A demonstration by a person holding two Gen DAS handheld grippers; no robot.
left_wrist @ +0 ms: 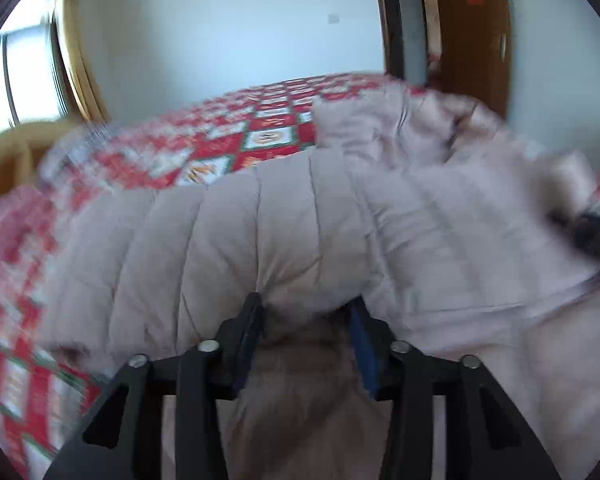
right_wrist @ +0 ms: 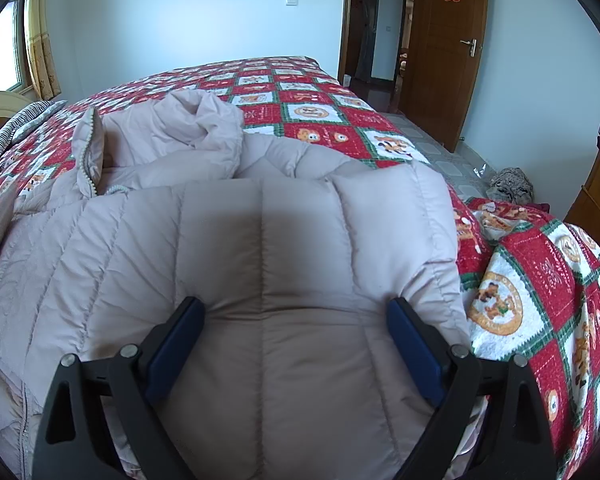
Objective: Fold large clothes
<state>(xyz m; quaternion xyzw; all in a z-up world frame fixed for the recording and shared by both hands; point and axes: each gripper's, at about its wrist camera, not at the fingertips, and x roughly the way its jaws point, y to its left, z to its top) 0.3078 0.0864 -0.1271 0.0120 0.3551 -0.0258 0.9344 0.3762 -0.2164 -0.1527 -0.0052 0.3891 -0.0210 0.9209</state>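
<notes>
A pale pink quilted down jacket lies on a bed with a red, green and white patterned cover. Its hood is bunched at the far side. In the left wrist view my left gripper is shut on a thick fold of the jacket, which bulges between its fingers; this view is blurred by motion. My right gripper is open, its fingers spread wide over the jacket's near part, pressing on the fabric. A dark shape at the right edge of the left view may be the other gripper.
The bed cover runs to the far wall. A striped pillow lies at the left by a curtained window. An open brown door and a tiled floor are at the right, with a wooden cabinet and a dark bundle.
</notes>
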